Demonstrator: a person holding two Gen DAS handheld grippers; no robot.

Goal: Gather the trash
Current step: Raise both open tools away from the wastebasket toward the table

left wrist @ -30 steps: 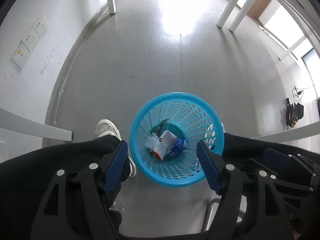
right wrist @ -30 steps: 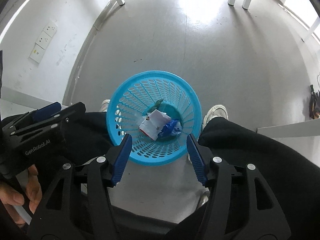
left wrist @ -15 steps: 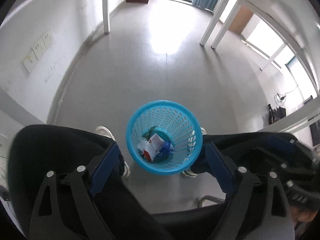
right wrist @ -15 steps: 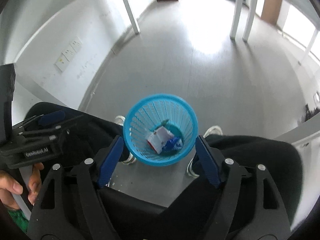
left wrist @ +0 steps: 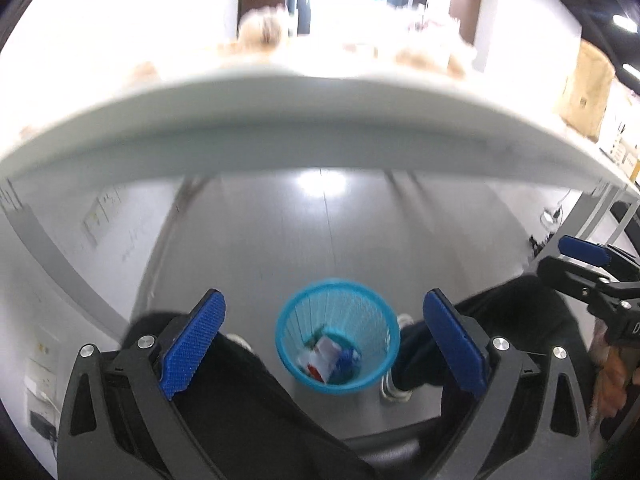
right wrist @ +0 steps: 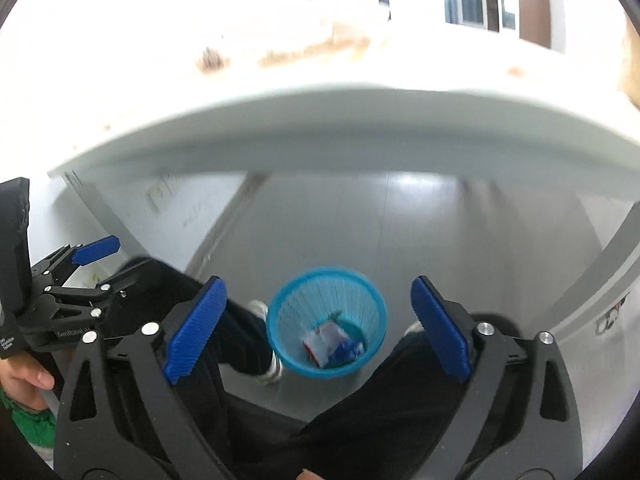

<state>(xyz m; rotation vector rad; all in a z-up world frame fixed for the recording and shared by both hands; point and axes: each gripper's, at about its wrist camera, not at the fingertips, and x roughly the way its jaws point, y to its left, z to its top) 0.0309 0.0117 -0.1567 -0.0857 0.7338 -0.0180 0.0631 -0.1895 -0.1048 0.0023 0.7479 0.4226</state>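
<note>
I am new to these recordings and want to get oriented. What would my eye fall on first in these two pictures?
First, the bright blue basket on the grey floor between the person's feet, with crumpled wrappers at its bottom. Next, the blue pads of the left gripper and right gripper, both opening with nothing between them. Above, a pale table edge crosses each view.

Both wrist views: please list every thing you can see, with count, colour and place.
basket: one, light blue, on the floor between the person's shoes
trash: several crumpled pieces, white, red and blue, inside the basket
table: one, white, edge above the basket; blurred pale things on top
floor: grey, shiny
shoes: two, white, beside the basket
legs: two, in black trousers
left claw: one, black with blue pads, opening, empty
right claw: one, same colours, opening, empty
</note>
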